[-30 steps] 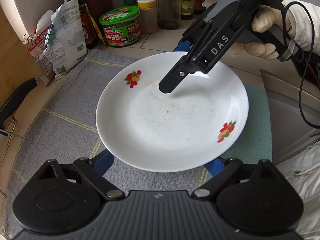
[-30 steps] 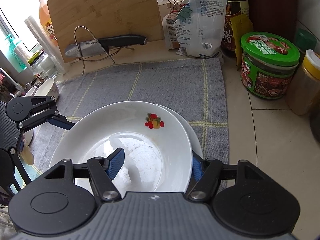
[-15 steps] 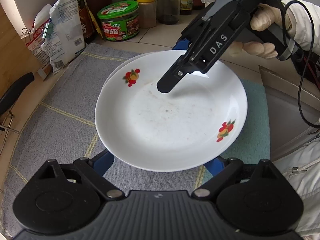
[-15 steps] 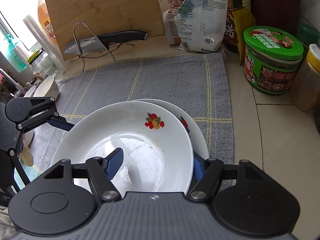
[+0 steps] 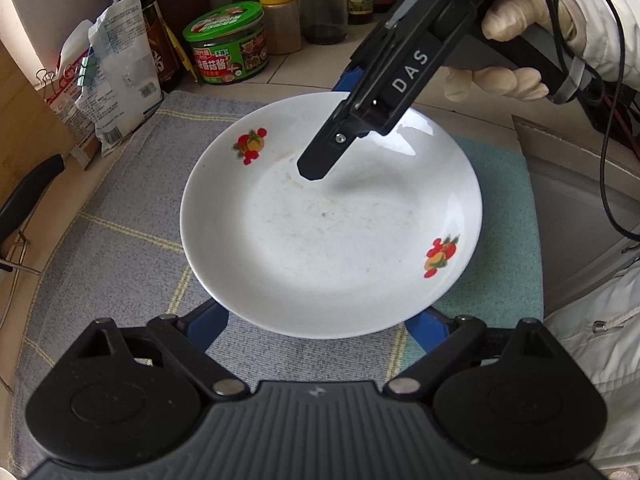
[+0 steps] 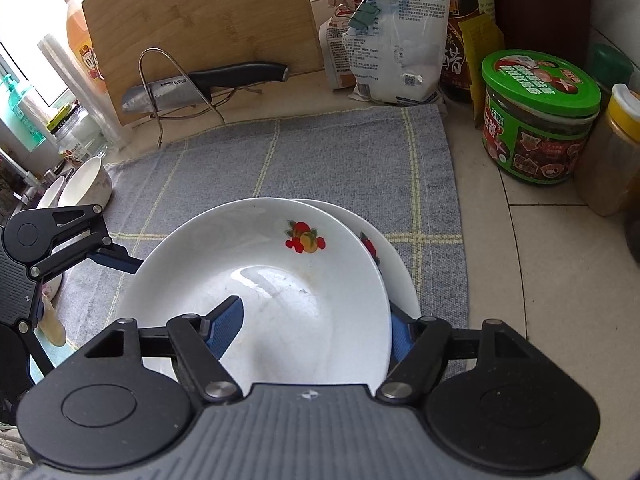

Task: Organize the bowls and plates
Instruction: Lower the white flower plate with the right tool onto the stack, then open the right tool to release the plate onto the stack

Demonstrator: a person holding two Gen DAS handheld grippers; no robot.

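Under both grippers lies a grey woven cloth with pale yellow stripes (image 6: 328,160), spread on a cream tiled kitchen counter (image 6: 540,264). Two white shallow plates with red fruit prints sit stacked on it: the top plate (image 6: 280,280) lies slightly off-centre on the lower plate (image 6: 394,268), whose rim peeks out to the right in the right wrist view. The right gripper (image 6: 316,330) straddles the near rim of the top plate, one blue finger (image 6: 226,326) inside the dish, the other outside; its jaws have just been opening and the inner finger looks clear of the rim. The left gripper (image 5: 320,322) stands wide on the opposite side, its two blue fingers flanking the plates' edge without squeezing. Ahead of the right gripper stand one bamboo cutting board (image 6: 200,32) and one black-handled knife (image 6: 208,84) on a wire rack. To its right sit one green-lidded jar (image 6: 536,116) and two plastic bags (image 6: 396,40). Two white bowls (image 6: 86,184) sit far left.
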